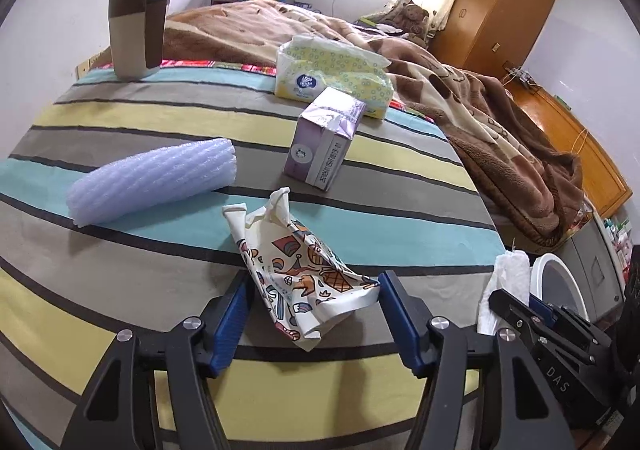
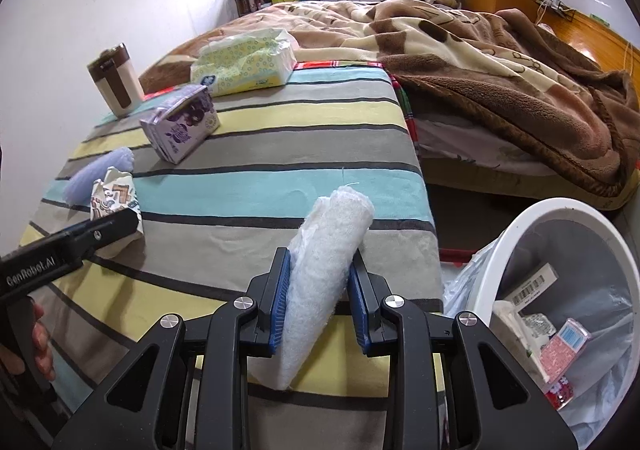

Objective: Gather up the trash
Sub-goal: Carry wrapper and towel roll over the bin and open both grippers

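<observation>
The right hand-held gripper (image 2: 318, 292) is squeezing a rolled piece of white foam wrap (image 2: 324, 278) between its blue pads, the roll tilting up and to the right above the striped surface (image 2: 280, 185). The left hand-held gripper (image 1: 314, 314) is standing wide, its blue pads (image 1: 230, 320) flanking a crumpled printed wrapper (image 1: 298, 274) that is lying on the surface; whether the pads are touching it is not clear. In the right wrist view the left tool is showing as a black arm just in front of that same wrapper.

Just beyond the wrapper, a pale blue roll of foam netting (image 1: 154, 179) is lying on its side to the left. A purple drink carton (image 1: 322, 137) is lying tipped over farther back, and right behind it a yellow soft pack of tissues (image 1: 334, 75) is sitting near the far edge. A brown and cream tumbler (image 1: 138, 29) is standing upright at the far left corner, well apart from the rest. A brown patterned blanket (image 2: 500, 61) is sprawling over the bed behind.

Beside the surface, low on the right, a white trash bin (image 2: 516, 246) with a clear liner is holding a barcoded box (image 2: 530, 284), a pink packet (image 2: 564, 346) and other scraps
</observation>
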A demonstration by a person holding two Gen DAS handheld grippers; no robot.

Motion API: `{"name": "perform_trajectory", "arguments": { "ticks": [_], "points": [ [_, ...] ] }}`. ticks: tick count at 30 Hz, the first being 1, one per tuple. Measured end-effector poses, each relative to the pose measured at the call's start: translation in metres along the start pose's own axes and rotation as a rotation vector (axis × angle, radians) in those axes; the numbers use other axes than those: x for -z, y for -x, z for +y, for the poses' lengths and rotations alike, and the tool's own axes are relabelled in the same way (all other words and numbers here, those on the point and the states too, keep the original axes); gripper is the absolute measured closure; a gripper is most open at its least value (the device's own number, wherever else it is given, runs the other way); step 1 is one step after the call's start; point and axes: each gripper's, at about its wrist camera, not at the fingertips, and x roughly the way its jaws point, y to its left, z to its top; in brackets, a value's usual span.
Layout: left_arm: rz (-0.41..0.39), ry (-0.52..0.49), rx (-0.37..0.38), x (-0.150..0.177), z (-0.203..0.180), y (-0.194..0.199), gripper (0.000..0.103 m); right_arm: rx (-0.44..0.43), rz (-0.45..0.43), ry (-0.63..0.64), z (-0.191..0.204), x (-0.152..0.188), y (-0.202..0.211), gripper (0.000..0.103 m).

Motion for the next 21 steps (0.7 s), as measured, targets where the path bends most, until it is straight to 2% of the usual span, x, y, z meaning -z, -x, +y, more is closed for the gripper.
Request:
{"name": "perform_trajectory", "arguments": {
  "ticks": [5,21],
  "points": [
    [-0.037,-0.067,-0.005,0.005,-0.015,0.016,0.039,-0.037,-0.043,-0.019,0.001,0.002,0.013,0.076],
    [-0.134,-0.164,0.035,0.03,-0.054,0.081,0.039,-0.033,-0.153,-0.044,-0.013,0.014,0.065,0.076]
  ]
}}
